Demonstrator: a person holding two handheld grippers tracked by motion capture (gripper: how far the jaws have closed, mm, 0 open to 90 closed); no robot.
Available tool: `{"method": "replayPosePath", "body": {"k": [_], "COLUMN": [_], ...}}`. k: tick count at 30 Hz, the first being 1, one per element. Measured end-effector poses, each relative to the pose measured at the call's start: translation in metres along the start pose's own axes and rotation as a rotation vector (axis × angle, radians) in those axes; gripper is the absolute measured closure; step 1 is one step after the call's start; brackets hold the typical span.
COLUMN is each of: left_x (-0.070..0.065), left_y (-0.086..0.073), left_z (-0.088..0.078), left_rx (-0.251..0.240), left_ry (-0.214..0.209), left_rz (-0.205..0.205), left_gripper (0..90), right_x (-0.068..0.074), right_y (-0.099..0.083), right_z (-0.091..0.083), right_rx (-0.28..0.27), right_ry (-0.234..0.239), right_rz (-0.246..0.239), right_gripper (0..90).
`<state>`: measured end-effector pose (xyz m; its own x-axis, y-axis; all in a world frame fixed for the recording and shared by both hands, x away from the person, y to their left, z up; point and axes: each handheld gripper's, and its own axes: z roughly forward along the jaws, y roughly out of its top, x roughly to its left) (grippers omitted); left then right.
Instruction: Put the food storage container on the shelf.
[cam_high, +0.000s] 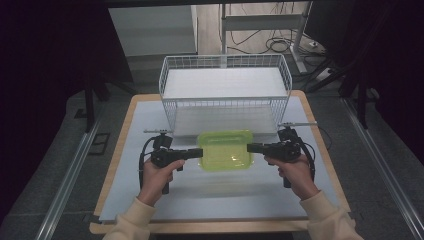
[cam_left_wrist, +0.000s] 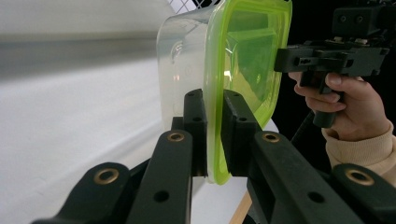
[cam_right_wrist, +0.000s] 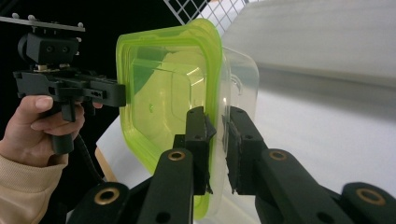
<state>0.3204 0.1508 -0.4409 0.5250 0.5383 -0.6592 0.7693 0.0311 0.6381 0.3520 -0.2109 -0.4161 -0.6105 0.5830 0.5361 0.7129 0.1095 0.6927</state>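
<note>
A clear plastic container with a lime-green lid (cam_high: 225, 150) hangs just above the table's middle, in front of the wire basket. My left gripper (cam_high: 199, 152) is shut on the lid's left rim, and my right gripper (cam_high: 249, 147) is shut on the right rim. In the left gripper view the jaws pinch the green lid edge (cam_left_wrist: 213, 135), with the container (cam_left_wrist: 187, 60) reaching away and the other gripper (cam_left_wrist: 327, 58) at its far side. In the right gripper view the jaws clamp the lid rim (cam_right_wrist: 215, 140), the container (cam_right_wrist: 173, 93) stands edge-on and the other gripper (cam_right_wrist: 74, 88) holds its far rim.
A white wire basket (cam_high: 225, 90) stands at the back of the table, its front wall right behind the container. The white mat (cam_high: 210, 195) covers the wooden table (cam_high: 117, 165). A metal frame and cables (cam_high: 280, 40) lie on the floor beyond.
</note>
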Motion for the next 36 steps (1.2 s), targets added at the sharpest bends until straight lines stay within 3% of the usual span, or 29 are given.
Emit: {"method": "replayPosePath", "body": {"k": [19, 26, 36], "left_x": [-0.019, -0.022, -0.023], "left_y": [0.033, 0.043, 0.057], "left_z": [-0.015, -0.019, -0.019], "left_rx": [-0.043, -0.056, -0.048], "left_ry": [0.014, 0.011, 0.018], "left_rz": [0.06, 0.062, 0.064], "left_gripper": [82.2, 82.2, 82.3], "right_x": [0.017, 0.022, 0.021], "right_y": [0.037, 0.05, 0.061], "right_z": [-0.012, -0.014, -0.013], "right_rx": [-0.039, -0.049, -0.049], "right_ry": [-0.001, -0.007, -0.005], "right_rz": [-0.043, -0.062, -0.05], "right_gripper": [80.5, 80.5, 80.5]}}
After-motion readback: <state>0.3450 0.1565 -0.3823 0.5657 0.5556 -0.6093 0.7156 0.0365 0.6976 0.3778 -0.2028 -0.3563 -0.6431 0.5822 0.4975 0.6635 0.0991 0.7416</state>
